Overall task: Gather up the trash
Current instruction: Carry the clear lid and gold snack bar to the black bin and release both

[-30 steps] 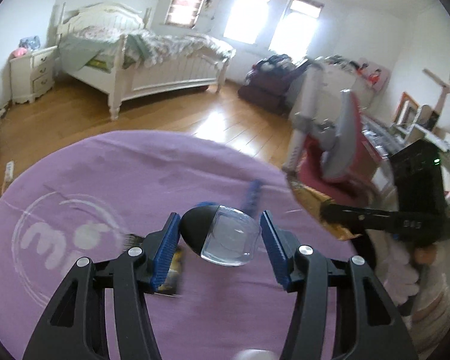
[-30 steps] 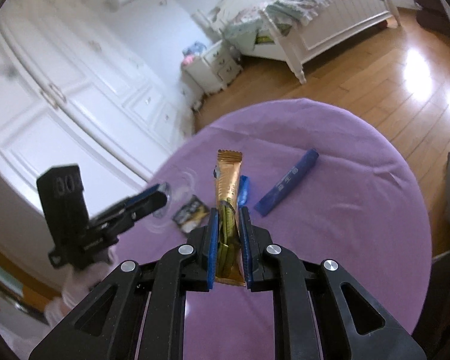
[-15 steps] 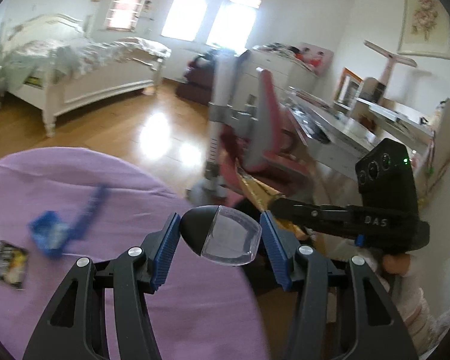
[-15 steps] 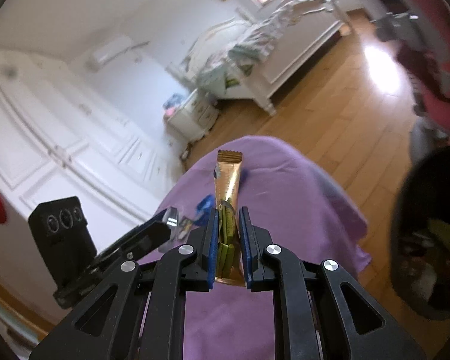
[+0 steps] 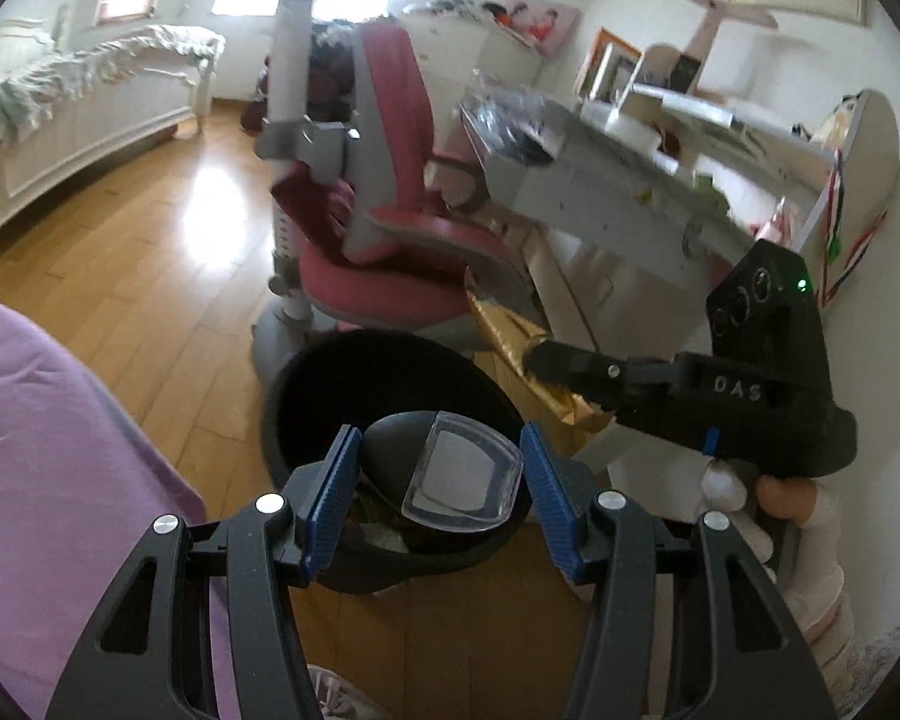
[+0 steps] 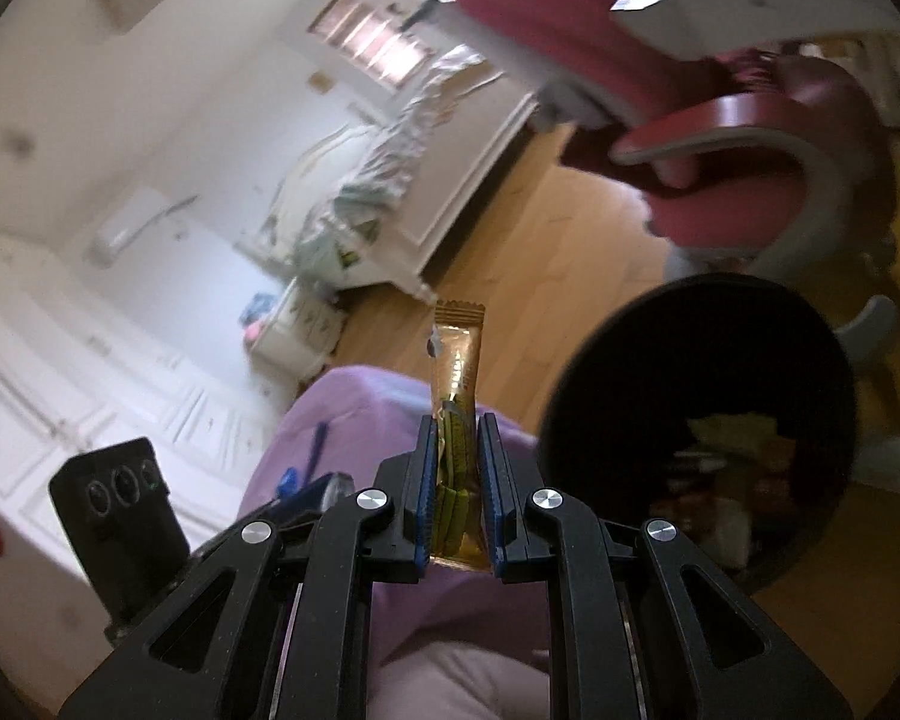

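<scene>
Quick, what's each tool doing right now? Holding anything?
Left tool: closed on a black-and-clear plastic piece.
Right tool: closed on a gold snack wrapper.

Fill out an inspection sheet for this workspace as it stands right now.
Surface: purple-covered table; wooden floor.
Job's things: black-and-clear plastic piece in the left gripper; gold wrapper in the right gripper; black trash bin on the floor, some trash already inside.
Clutter: blue wrapper on the table.
Grippers: left shut on the plastic piece, above the bin; right shut on the gold wrapper, beside the bin's rim.
Cables: nothing seen.
Surroundings: red chair, desk, white bed.
</scene>
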Motion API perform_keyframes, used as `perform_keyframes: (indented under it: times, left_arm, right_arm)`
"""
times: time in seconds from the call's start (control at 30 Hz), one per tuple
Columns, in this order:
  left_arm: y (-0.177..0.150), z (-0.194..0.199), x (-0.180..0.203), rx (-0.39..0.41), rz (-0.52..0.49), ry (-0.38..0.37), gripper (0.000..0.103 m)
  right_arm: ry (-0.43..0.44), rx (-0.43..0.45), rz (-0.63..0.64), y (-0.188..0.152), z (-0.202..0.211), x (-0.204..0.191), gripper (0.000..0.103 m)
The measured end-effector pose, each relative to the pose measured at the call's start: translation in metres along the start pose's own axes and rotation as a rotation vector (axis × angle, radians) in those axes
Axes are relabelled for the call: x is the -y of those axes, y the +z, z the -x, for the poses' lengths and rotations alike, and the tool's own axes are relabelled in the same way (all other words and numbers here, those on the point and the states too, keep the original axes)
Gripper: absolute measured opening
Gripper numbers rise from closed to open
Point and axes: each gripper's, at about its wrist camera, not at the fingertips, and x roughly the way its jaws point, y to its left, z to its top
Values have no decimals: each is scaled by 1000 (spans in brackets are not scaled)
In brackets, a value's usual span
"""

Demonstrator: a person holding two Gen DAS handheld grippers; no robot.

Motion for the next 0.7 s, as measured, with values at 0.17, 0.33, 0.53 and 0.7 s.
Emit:
perform_keyframes:
  times: [0.17,0.33,0.53,0.7]
  left_arm:
    - [3,-25,5,-38,-11,-2,54]
    - [8,-44,9,-68,-27,6,54]
    - [13,-58,17,-89,-64,12,66]
    - [12,-49,19,-74,-83,20,75]
  right_arm:
    - [-21,9,-43,4,2,28,15]
    - [-31,1,-66,4,-5,38,15]
    - [-113,-5,-72,6,-15,44,19]
    - [-161,19,-98,2,-13,51,51]
